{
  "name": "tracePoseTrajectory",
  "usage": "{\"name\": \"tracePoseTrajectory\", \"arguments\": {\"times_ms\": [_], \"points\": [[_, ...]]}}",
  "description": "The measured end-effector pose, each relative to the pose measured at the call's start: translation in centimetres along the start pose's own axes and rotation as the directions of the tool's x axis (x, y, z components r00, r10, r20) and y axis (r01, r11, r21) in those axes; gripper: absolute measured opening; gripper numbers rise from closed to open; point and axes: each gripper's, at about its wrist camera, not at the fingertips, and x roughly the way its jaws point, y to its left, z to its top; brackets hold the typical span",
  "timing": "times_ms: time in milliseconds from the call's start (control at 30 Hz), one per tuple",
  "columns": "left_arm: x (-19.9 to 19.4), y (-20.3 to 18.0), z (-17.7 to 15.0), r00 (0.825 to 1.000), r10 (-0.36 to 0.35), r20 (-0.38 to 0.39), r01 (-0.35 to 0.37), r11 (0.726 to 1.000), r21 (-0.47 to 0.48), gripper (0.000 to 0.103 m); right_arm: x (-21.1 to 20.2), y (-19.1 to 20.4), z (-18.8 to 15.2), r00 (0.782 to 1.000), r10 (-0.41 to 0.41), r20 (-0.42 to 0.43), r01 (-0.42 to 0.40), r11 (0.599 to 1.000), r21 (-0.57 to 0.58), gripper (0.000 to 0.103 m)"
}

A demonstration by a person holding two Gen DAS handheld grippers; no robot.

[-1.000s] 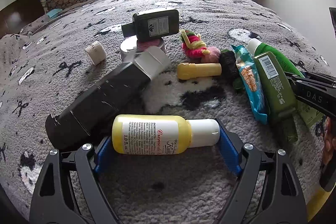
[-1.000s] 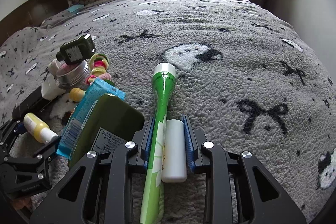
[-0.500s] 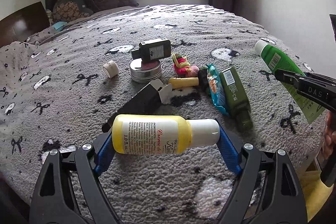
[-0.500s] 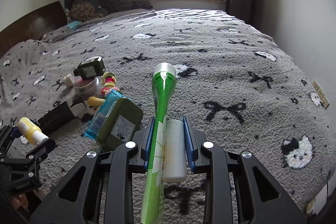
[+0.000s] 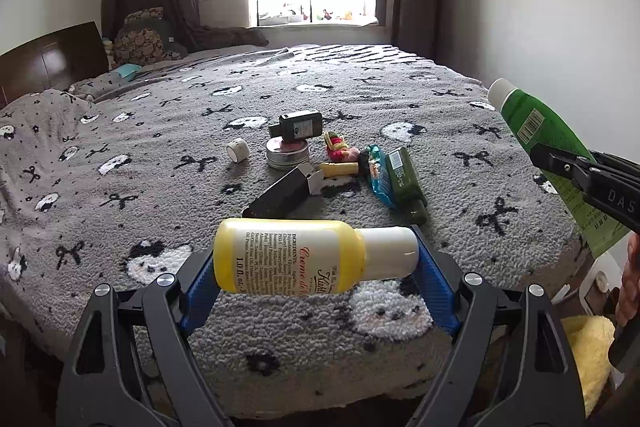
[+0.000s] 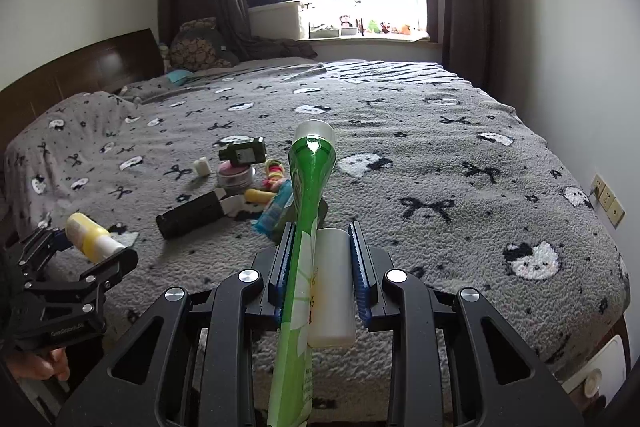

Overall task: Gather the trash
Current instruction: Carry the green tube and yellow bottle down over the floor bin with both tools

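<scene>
A bed under a grey bow-patterned blanket (image 5: 400,95) bears a clustered black carton (image 5: 280,193), round tin (image 5: 287,155), dark green tube (image 5: 406,181), blue packet (image 5: 379,175), small yellow tube (image 5: 339,169) and white cap (image 5: 237,149)

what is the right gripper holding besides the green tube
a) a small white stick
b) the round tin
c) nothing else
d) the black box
a: in the right wrist view the right gripper is shut on the green tube with a white stick pinched beside it, while the tin and black box lie on the bed.
</scene>
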Motion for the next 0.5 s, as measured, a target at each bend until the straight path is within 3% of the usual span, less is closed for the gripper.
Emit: {"name": "tracePoseTrajectory", "arguments": {"times_ms": [233, 500], "points": [[-4.0, 0.0, -3.1, 1.0, 0.015, 0.009, -0.015, 1.0, -0.005, 0.08, -3.3, 2.1, -3.4, 0.999, 0.047, -0.009, -0.047, 0.998, -0.043, 0.027], [-6.6, 1.0, -7.1, 1.0, 0.024, -0.015, -0.024, 0.999, -0.022, 0.08, -4.4, 3.3, -8.0, 0.994, 0.06, -0.096, -0.069, 0.993, -0.097, 0.027]]}}
